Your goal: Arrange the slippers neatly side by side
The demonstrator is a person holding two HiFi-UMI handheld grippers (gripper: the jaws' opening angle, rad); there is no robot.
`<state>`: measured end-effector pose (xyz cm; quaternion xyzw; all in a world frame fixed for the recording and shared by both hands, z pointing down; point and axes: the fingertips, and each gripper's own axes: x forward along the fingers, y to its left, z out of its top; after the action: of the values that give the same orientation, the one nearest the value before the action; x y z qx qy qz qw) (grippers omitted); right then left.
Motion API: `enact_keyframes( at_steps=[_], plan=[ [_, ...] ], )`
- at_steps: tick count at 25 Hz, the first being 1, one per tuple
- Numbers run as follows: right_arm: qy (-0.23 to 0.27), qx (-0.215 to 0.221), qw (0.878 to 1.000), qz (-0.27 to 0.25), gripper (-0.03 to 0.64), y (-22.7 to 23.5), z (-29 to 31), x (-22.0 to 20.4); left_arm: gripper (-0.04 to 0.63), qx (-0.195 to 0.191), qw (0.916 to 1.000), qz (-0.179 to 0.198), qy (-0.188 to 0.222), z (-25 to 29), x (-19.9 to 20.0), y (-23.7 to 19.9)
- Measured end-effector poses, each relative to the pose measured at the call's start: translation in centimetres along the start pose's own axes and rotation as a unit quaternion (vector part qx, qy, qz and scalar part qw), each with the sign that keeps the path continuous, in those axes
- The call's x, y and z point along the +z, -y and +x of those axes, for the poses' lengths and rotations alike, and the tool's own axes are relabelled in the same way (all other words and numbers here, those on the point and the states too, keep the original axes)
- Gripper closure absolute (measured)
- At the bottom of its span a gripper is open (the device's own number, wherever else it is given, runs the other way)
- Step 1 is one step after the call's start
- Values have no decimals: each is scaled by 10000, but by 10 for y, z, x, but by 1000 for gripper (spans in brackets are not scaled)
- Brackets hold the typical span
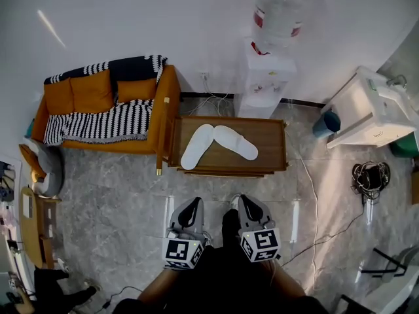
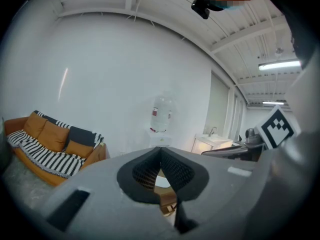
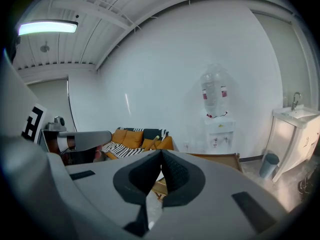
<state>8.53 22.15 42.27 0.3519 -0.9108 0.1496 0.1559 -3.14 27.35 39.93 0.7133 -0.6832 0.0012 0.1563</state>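
Left gripper [image 1: 190,205], right gripper [image 1: 247,201]: jaws shut tip to tip, nothing held, near body. Left slipper [image 1: 197,146], right slipper [image 1: 236,142] splayed in V on far wooden table [image 1: 272,135]. Jaws to be opened before reach; heels best swung parallel.

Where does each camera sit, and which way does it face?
Head view: on the person's head, steeply down at slippers on the table; left gripper, right gripper, forearms show.
Left gripper view: on the left gripper, facing sofa and water dispenser; shut jaws show.
Right gripper view: same, on the right gripper.
All share sofa, water dispenser.
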Motion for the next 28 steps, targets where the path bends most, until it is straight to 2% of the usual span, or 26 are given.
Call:
enact_keyframes(
  at_steps=[13, 22, 28],
  plan=[
    [-333, 600, 9976, -123, 606, 89, 84, 35, 580, 477, 9988, -92, -39, 130, 29, 13],
    [-544, 886, 9945, -119, 606, 116, 114, 31, 580, 605, 9981, -63, -127, 165, 29, 27],
    [-594, 769, 9952, -80, 604, 125, 140, 35, 580, 542, 9983, -126, -154, 188, 28, 9]
  ],
)
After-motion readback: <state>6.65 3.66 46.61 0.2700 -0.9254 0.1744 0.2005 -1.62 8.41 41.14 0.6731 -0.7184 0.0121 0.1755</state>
